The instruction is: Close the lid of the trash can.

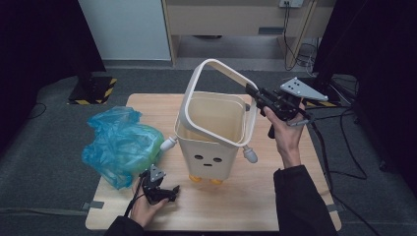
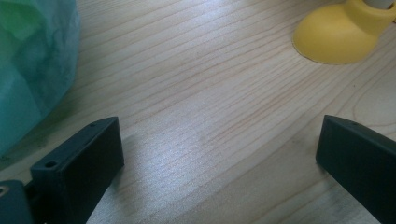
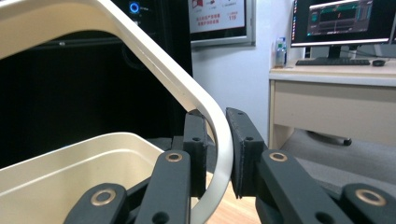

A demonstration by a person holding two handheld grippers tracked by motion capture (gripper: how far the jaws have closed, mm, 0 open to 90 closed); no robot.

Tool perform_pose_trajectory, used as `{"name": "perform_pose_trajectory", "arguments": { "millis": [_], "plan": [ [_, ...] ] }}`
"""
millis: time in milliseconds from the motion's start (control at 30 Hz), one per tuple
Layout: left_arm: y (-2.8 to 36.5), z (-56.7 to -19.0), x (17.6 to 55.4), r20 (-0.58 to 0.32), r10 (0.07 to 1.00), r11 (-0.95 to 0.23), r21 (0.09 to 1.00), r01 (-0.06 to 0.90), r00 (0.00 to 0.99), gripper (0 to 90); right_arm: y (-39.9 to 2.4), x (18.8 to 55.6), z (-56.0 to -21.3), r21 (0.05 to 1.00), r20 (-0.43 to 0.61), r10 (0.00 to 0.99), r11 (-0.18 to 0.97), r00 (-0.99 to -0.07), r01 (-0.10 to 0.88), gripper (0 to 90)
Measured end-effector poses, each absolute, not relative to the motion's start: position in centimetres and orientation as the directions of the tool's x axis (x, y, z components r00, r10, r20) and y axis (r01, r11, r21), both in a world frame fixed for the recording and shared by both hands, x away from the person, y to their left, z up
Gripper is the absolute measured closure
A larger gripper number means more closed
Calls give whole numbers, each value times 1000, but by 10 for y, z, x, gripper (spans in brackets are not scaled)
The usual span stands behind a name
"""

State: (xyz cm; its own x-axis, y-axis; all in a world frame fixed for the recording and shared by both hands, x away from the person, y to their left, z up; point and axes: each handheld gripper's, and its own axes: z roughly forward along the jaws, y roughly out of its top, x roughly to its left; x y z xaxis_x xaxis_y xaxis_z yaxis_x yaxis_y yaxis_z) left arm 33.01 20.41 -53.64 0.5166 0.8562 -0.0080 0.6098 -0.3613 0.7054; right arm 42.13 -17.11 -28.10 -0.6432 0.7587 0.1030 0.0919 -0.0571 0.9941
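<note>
A cream bin with a small face and yellow feet stands mid-table. Its white rim ring is tilted up, the far side raised and the near side still on the bin's top edge. My right gripper is shut on the ring's right corner. In the right gripper view both pads pinch the ring at my right gripper, above the bin's inside. My left gripper rests low on the table, open with nothing between its jaws. A crumpled blue-green bag lies left of it.
The wooden table ends close behind the bin and just in front of my left hand. One yellow foot and the bag flank the left gripper. Cables run over the floor at the right. A desk with monitors stands beyond.
</note>
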Motion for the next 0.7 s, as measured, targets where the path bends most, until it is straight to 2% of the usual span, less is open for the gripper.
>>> {"name": "perform_pose_trajectory", "arguments": {
  "millis": [700],
  "plan": [
    [204, -537, 330, -9, 857, -358, 708, 609, 514, 0, -151, 436, -296, 975, 108, 763, 43, -637, 217, 776]
  ]
}}
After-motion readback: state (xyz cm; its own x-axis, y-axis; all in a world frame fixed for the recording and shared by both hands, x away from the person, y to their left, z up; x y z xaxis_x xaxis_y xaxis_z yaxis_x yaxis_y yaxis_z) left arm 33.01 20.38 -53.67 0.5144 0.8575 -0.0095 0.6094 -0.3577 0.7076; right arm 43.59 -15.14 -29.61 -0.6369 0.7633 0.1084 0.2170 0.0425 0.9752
